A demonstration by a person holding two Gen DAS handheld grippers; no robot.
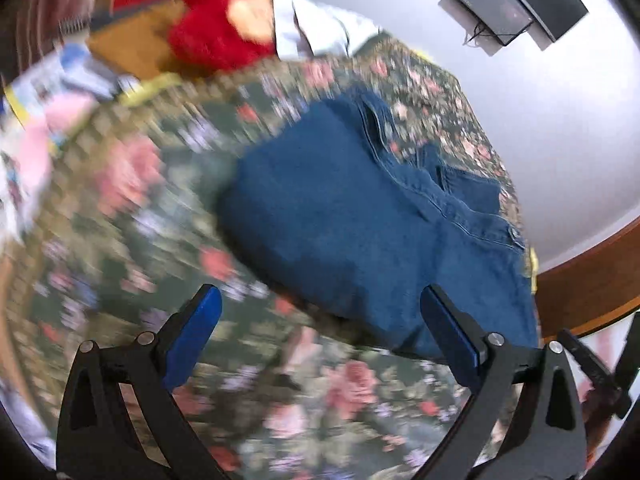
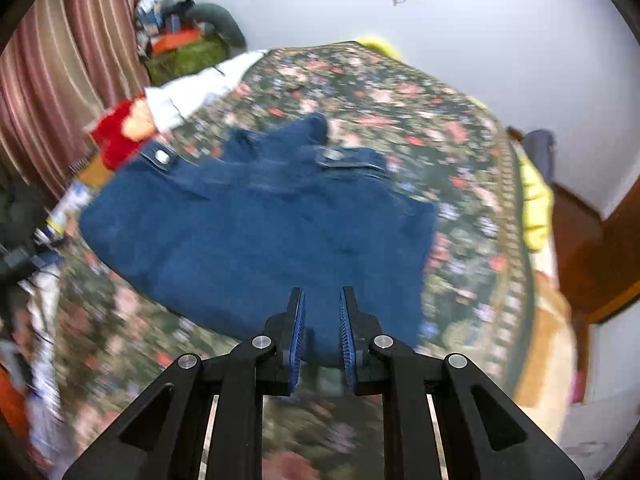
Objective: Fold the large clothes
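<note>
A: Lying spread on a floral bedspread [image 2: 460, 128], a blue denim garment [image 2: 256, 232] fills the middle of the bed, its near hem just ahead of the right gripper [image 2: 322, 340].

B: Which edges show?

A: From the right wrist view, the hem runs across the front, a snap button [image 2: 162, 157] marks the far left corner and a pocket flap [image 2: 348, 160] sits toward the far side. Bare bedspread rings the garment on the right and at the near side. On the left, a red plush toy [image 2: 116, 136] and a white cloth [image 2: 188, 94] lie close to the button corner.

B: And the left side?

A: In the left wrist view the denim garment [image 1: 352, 216] reaches toward the bed's edge by the white wall [image 1: 540, 120], with wide floral cover open to its left. The picture is blurred.

B: The grippers?

A: The left gripper [image 1: 320, 336] is spread wide, tilted above the cover, its right finger [image 1: 452, 332] over the garment's near corner, holding nothing. The right gripper points straight at the hem, jaws narrowed to a slim gap with denim seen between them; whether they pinch cloth, I cannot tell.
</note>
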